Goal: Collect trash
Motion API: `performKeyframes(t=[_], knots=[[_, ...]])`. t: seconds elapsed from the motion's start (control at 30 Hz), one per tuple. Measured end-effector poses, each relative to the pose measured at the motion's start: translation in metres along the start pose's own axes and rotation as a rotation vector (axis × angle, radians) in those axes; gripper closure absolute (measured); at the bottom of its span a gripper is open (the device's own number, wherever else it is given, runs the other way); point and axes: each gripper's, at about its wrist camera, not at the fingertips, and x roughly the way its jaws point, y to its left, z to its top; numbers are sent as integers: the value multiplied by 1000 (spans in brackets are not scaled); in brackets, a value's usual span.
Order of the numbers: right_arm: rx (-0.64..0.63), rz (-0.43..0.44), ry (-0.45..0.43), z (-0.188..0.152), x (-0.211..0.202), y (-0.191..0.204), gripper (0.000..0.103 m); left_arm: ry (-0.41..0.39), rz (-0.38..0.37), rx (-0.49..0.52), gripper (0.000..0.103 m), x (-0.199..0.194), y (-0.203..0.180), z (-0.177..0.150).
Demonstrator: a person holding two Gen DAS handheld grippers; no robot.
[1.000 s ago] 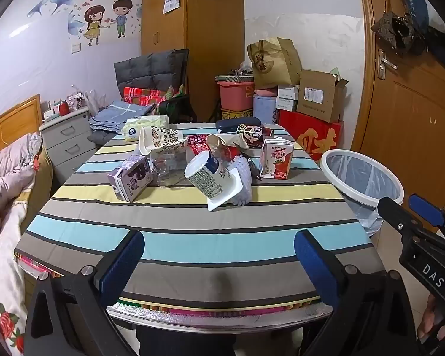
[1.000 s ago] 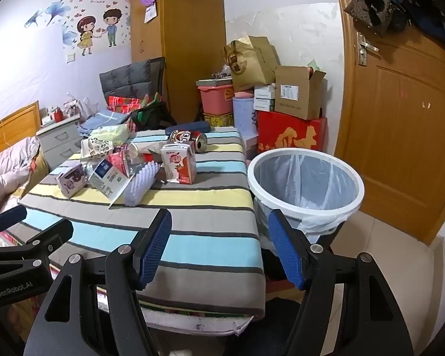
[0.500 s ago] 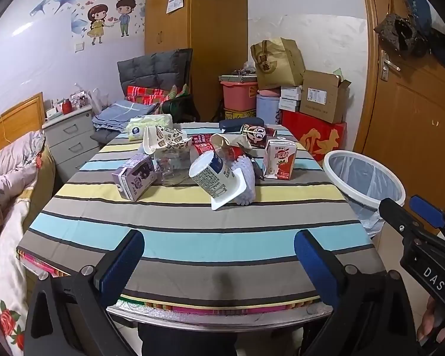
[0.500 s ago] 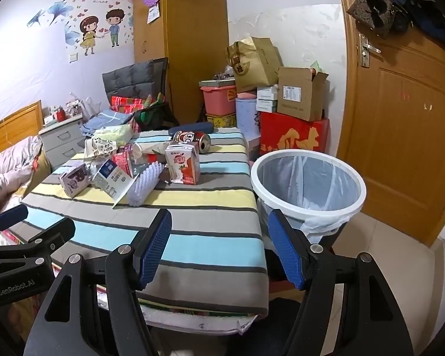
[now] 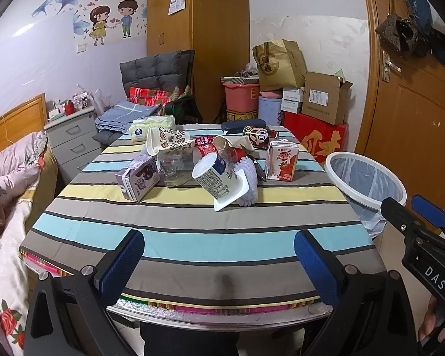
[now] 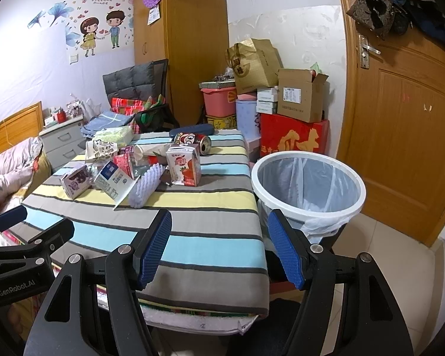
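roughly: two drink cartons (image 5: 282, 161), one can (image 6: 192, 141), one bin (image 6: 308, 184), two tools (image 5: 218, 256) agape

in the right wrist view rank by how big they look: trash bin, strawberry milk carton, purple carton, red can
1. trash bin, by far the largest, though also nearest the camera
2. strawberry milk carton
3. purple carton
4. red can, close to the purple carton and farther back, so that order is unsure

"DAS" on right gripper (image 5: 430, 216) body; "GenRobot.AI" on left gripper (image 6: 12, 219) body; "MILK" partly legible on red packet (image 5: 205, 147).
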Motion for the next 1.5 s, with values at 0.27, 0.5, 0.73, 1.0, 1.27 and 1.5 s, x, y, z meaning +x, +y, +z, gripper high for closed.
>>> performKeyframes(t=[0.27,0.5,0.73,1.0,1.27,1.5], knots=[[1,1,-3,1,0,0,34,1,3,-2,1,1,-3,1],[2,-1,-7,0,-1,0,34,-2,4,-4,1,-1,-2,0],[1,1,-7,1,-1,0,34,-4,6,-6,1,-1,-3,1],[1,-1,-9,1,-2,0,34,-4,8,-8,1,-1,-3,1],[0,0,-10,1,-3,1,34,-1,6,-11,1,-1,-1,0],[-2,-1,-11,1,-3,1,34,-1,5,-10,1,-1,1,-1]])
